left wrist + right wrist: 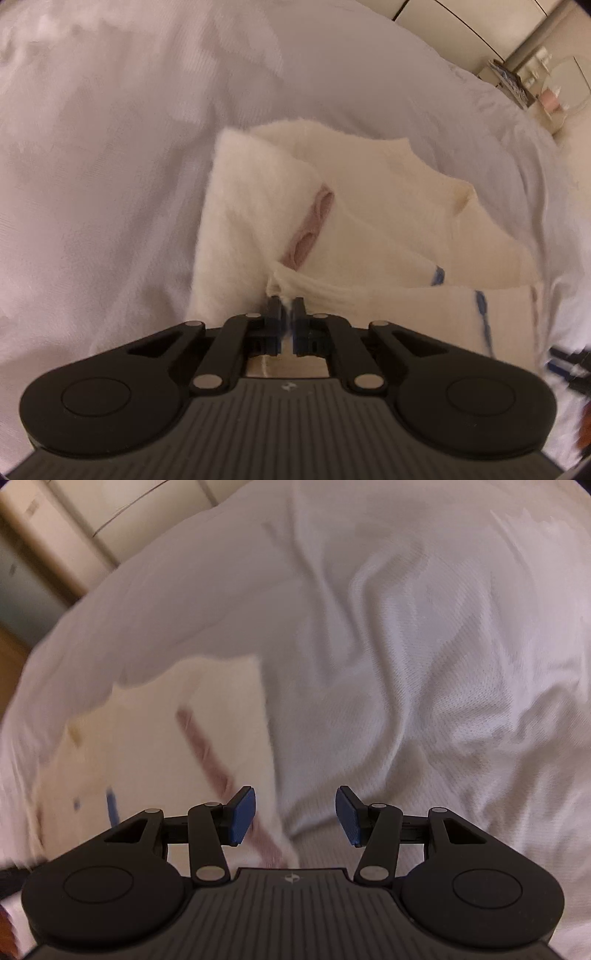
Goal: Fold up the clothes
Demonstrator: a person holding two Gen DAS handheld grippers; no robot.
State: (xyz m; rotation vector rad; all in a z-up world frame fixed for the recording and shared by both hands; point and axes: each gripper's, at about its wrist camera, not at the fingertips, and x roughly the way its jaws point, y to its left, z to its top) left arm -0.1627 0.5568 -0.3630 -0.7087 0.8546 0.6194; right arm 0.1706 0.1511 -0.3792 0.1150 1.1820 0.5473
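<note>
The left gripper (285,308) is sitting at six o'clock in its own view, its jaws pressed together on a thin fold of a cream garment (332,229). The pinched fold is a ribbed edge of the cloth, showing as a pale sliver between the black fingertips (274,306).

From that pinch the garment is spreading away toward twelve and three o'clock, lying on a white bedcover (110,147). It is partly folded, with a fuzzy panel on the nine o'clock side running up toward twelve, so its long axis is pointing roughly from six to twelve. A pink lining (314,225) is showing in an opening near the middle. Blue stitching (480,306) is marking the cloth toward four o'clock. A cluttered shelf (535,92) is standing at two o'clock, beyond the bed.

The right gripper (295,814) is hanging with its jaws apart, blue pads (243,814) facing each other and nothing between them. The same garment (166,746) is lying blurred at nine o'clock in that view, a reddish stripe (207,749) slanting across it from eleven toward six. Wrinkled bedcover (424,664) is filling the view from twelve to four o'clock.
</note>
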